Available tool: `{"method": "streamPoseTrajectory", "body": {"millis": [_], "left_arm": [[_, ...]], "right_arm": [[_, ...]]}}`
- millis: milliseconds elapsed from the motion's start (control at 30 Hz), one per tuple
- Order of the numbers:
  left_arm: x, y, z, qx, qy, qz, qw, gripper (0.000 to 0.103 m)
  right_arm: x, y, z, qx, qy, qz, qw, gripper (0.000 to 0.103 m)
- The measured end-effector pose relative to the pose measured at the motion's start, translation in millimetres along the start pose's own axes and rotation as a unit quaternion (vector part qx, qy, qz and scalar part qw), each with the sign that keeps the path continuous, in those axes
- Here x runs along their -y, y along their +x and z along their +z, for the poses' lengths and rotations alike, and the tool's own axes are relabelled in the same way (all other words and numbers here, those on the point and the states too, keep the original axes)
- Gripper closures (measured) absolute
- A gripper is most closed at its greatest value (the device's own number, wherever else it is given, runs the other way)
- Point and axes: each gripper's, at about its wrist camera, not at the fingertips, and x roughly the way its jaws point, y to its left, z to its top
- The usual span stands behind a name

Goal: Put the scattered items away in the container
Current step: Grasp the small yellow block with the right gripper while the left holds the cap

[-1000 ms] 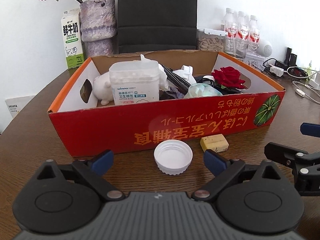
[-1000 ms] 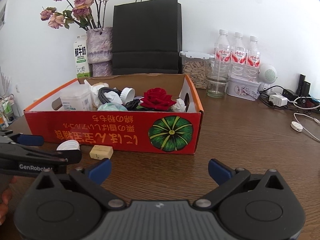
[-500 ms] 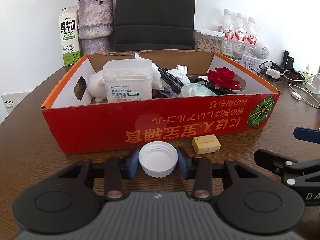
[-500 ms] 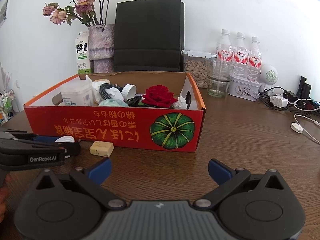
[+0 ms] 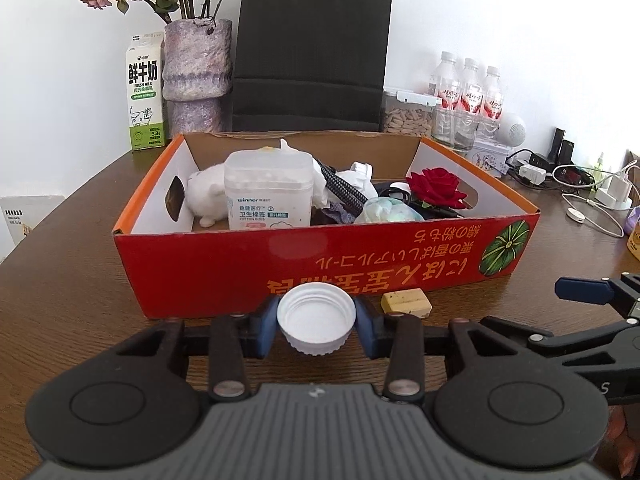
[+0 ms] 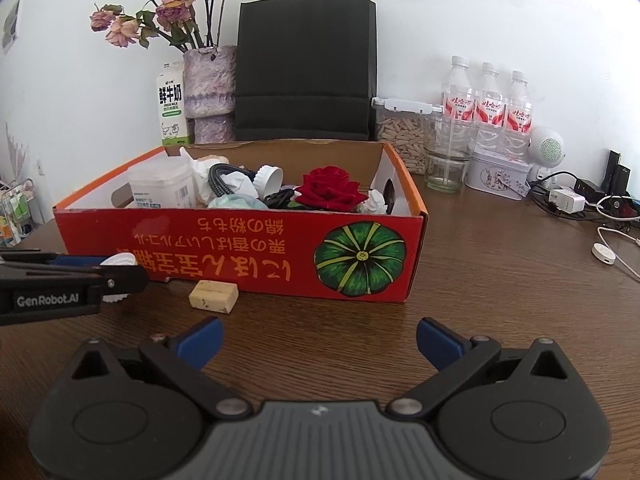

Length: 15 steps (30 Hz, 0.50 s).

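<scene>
- far left of the left wrist view: milk carton (image 5: pixel 145 92) and vase (image 5: pixel 197 76) stand behind the box, not part of the job, leave them
- red cardboard box (image 5: pixel 208 268) sits on the brown table (image 5: pixel 60 280), open top, already holding a cotton bud tub (image 5: pixel 268 192), a white plush toy (image 5: pixel 206 198), a braided cable (image 5: pixel 344 190) and a red rose (image 5: pixel 436 186)
- left gripper (image 5: pixel 316 322) is clamped on the white bottle cap (image 5: pixel 316 316), blue pads pressing its ribbed rim on both sides, cap opening faces up
- cap sits just in front of the box's near wall, looks barely off the table or on it, cannot tell which
- step in hand, my read: lift cap and carry it over the near wall into the box
- to do it well: go straight up first so the cap clears the wall edge, keep it level, grip is only on the thin rim so a tilt or a bump on the cardboard could pop it out
- drop spot: the low gap right of the tub looks best, release low so it doesn't bounce
- yellowish soap-like block (image 5: pixel 406 302) lies on the table just right of the cap, touching nothing, likely next item
- right gripper (image 6: pixel 318 338) has jaws wide apart, nothing between them, hovering over bare table in front of the box, near the block, so it could take that
</scene>
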Motion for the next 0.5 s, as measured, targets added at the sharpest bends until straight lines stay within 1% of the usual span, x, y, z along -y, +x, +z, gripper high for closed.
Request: {"method": "streamPoseTrajectory", "body": {"millis": [167, 300, 433, 500], "left_arm": [[-14, -13, 3, 0.022, -0.013, -0.003, 0.9997, 0.062], [-29, -20, 4, 0.032, -0.024, -0.001, 0.9992, 0.062], [-45, -27, 5, 0.041, -0.033, -0.001, 0.9986, 0.062], [-53, -29, 6, 0.045, -0.038, 0.000, 0.9983, 0.062]], "right_arm": [[-14, 3, 4, 0.005, 0.007, 0.011, 1.000, 0.000], [-32, 10, 7, -0.003, -0.002, 0.016, 1.000, 0.000], [-47, 16, 11, -0.008, -0.001, 0.008, 1.000, 0.000], [-53, 19, 12, -0.010, 0.001, 0.006, 1.000, 0.003]]}}
